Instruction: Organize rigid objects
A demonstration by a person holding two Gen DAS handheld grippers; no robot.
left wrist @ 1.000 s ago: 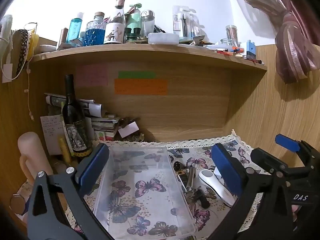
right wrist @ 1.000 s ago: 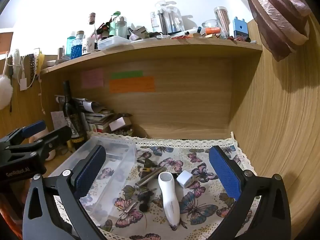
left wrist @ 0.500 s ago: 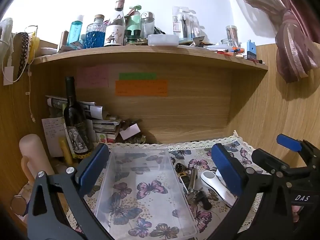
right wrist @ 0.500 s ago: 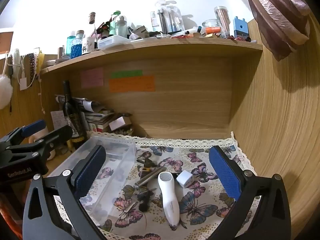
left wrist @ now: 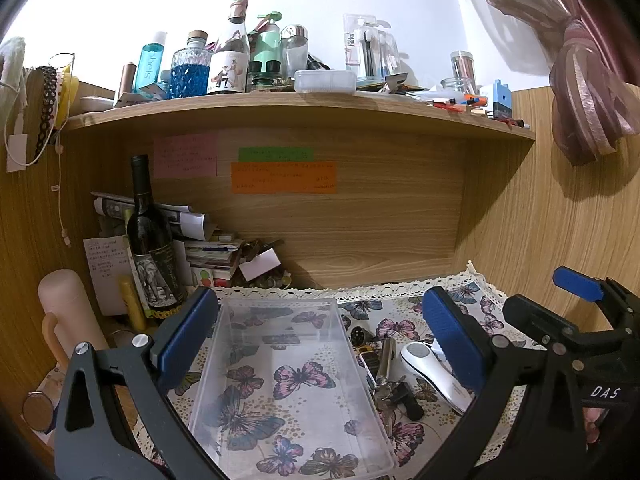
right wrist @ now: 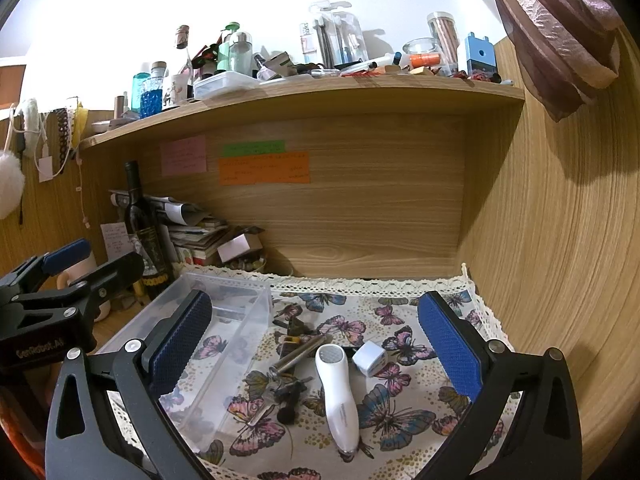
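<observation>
A clear plastic bin (left wrist: 224, 380) (right wrist: 224, 312) lies empty on the butterfly cloth (right wrist: 404, 412). Right of it sits a pile of small rigid things: a white handheld device (right wrist: 336, 396) (left wrist: 428, 372), a white cube adapter (right wrist: 370, 358), a metal cylinder (right wrist: 300, 356) (left wrist: 385, 362), keys and small black parts (right wrist: 286, 394). My left gripper (left wrist: 320, 336) hovers open above the bin. Over the pile, my right gripper (right wrist: 316, 340) is open with nothing between its fingers. Each gripper shows at the edge of the other's view.
A dark wine bottle (left wrist: 150, 240), stacked papers and boxes (left wrist: 204, 252) and a pink flask (left wrist: 68, 316) crowd the back left. Wooden walls close the back and right. A shelf (left wrist: 300, 108) overhead carries several bottles and boxes.
The left wrist view has drifted slightly, the scene sliding down a little. The right gripper and the objects have barely moved. Both grippers stay open.
</observation>
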